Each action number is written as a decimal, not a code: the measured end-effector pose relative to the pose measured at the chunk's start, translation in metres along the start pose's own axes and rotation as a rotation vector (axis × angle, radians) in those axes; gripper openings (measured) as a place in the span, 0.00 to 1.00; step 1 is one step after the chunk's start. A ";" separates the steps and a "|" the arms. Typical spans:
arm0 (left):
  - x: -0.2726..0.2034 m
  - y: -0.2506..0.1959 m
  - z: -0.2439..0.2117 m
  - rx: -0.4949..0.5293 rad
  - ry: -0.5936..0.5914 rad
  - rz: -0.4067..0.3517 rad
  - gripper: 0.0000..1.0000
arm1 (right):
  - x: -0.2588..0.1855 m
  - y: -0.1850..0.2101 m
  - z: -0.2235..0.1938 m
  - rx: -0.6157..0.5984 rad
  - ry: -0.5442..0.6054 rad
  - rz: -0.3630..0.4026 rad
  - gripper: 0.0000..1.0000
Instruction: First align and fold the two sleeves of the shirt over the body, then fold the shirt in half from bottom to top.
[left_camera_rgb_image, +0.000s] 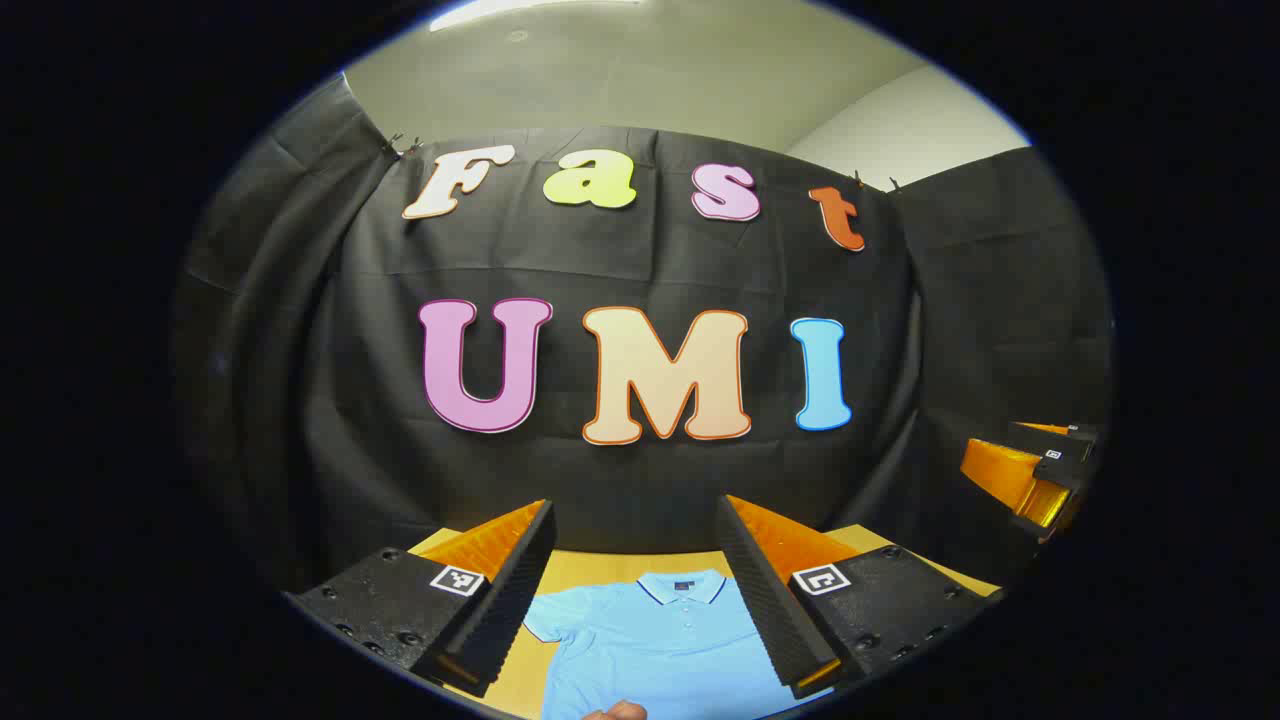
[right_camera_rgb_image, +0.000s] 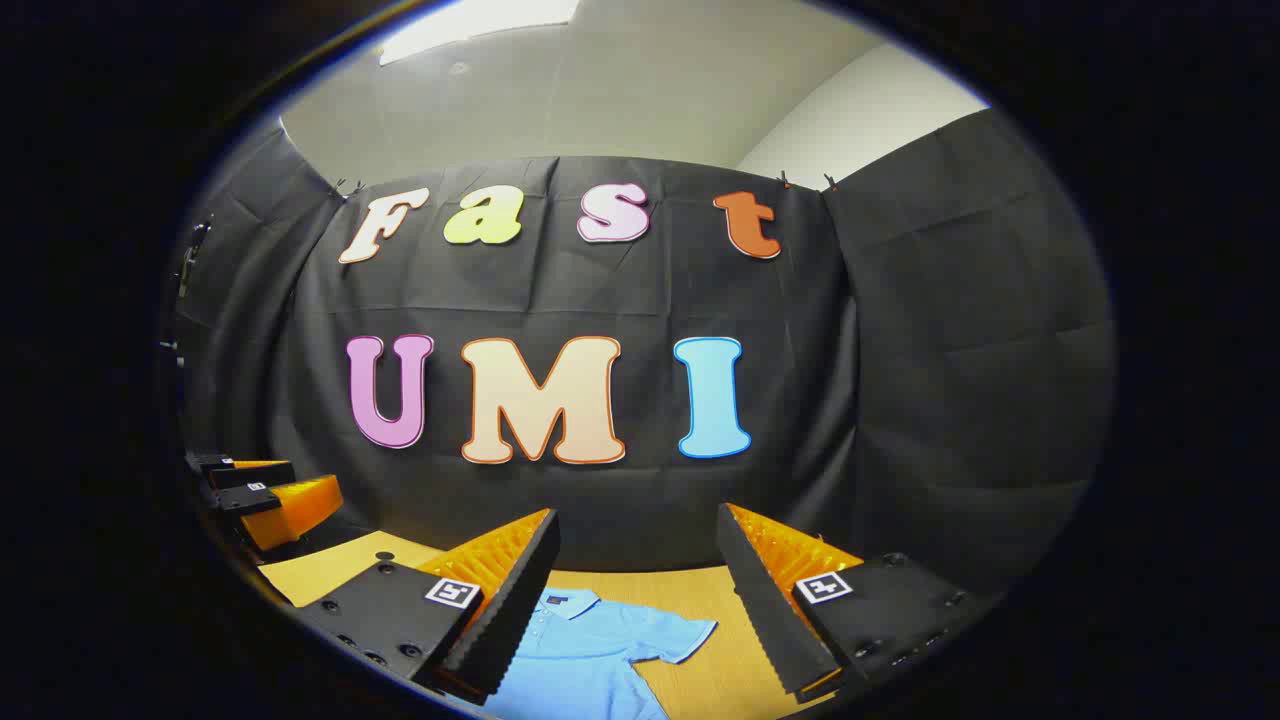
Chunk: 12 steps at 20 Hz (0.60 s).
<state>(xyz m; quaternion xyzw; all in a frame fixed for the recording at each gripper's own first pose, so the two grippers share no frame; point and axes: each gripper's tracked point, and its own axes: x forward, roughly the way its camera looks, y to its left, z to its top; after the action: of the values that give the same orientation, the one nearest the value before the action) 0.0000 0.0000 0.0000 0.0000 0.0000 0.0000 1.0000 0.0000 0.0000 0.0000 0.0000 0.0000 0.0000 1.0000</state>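
A light blue polo shirt (left_camera_rgb_image: 665, 645) lies flat on the wooden table (left_camera_rgb_image: 600, 568), collar toward the back wall, short sleeves spread out. My left gripper (left_camera_rgb_image: 635, 515) hovers well above it, open, nothing between its fingers. In the right gripper view the same shirt (right_camera_rgb_image: 590, 650) shows its collar and one sleeve (right_camera_rgb_image: 680, 635). My right gripper (right_camera_rgb_image: 637, 520) is also held high over the table, open and empty. Each view catches the other gripper at its edge: the right gripper (left_camera_rgb_image: 1040, 475) and the left gripper (right_camera_rgb_image: 265, 500).
The black cloth wall (left_camera_rgb_image: 640, 480) rises right behind the table's back edge. Bare wood (right_camera_rgb_image: 720, 670) lies to the right of the shirt's sleeve. A fingertip (left_camera_rgb_image: 615, 711) pokes in at the bottom of the left gripper view.
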 end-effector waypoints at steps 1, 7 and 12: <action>0.000 0.001 -0.001 -0.002 0.004 0.001 0.96 | -0.001 0.000 0.001 -0.002 -0.002 0.000 0.99; -0.002 0.005 0.003 0.012 -0.009 0.011 0.96 | 0.000 0.000 0.001 0.001 0.005 0.001 0.99; -0.004 0.007 0.002 0.014 -0.005 0.016 0.95 | -0.001 -0.002 -0.002 -0.001 0.009 -0.002 0.98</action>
<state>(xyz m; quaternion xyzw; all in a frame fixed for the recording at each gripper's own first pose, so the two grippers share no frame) -0.0044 0.0065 0.0017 0.0068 -0.0027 0.0081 0.9999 -0.0007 -0.0017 -0.0019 -0.0004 0.0046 -0.0011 1.0000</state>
